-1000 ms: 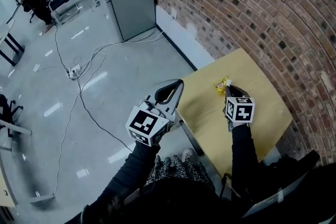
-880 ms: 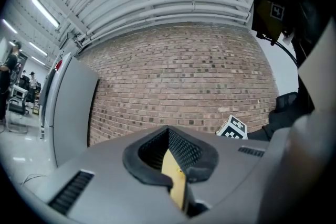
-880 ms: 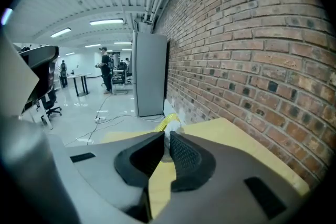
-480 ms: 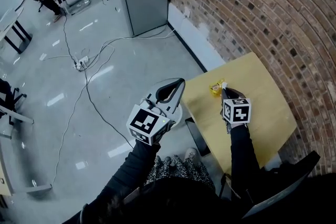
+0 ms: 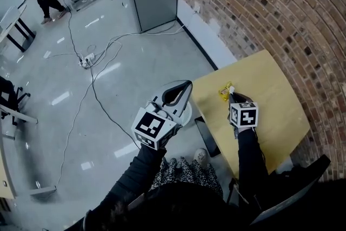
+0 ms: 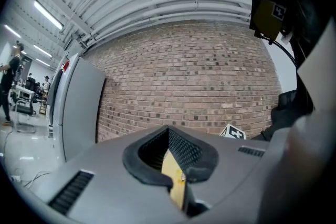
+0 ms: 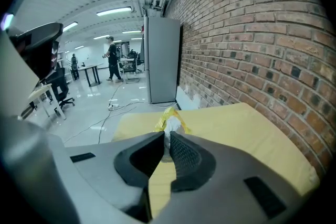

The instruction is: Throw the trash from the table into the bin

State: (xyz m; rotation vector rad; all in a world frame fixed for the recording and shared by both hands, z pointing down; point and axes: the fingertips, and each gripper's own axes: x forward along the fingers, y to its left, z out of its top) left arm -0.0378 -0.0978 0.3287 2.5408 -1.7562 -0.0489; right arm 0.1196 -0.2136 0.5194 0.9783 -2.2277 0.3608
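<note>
I am pinching the crumpled yellow wrapper (image 7: 169,120) with my right claw (image 7: 167,136), its jaws drawn narrow onto the near end of the wrapper while the rest is resting on the yellow desk (image 5: 270,94) near the corner towards the brick wall (image 5: 281,2). My left claw (image 5: 185,85) is hanging off the desk's edge over the floor, tips together with nothing in them. The step in hand, as I judge it, is getting this piece of trash off the desk. To do that well I am aiming to hold the squeeze steady, since a light, crinkly wrapper caught by one end could slip out, and to lift it straight up before swinging it away, so it is not dragging across the desktop. No bin is showing in any view, so I am planning to find it first and carry the wrapper low and slowly. Cables (image 5: 92,84) are trailing across the floor to my left, and I am minding them if I turn that way.
</note>
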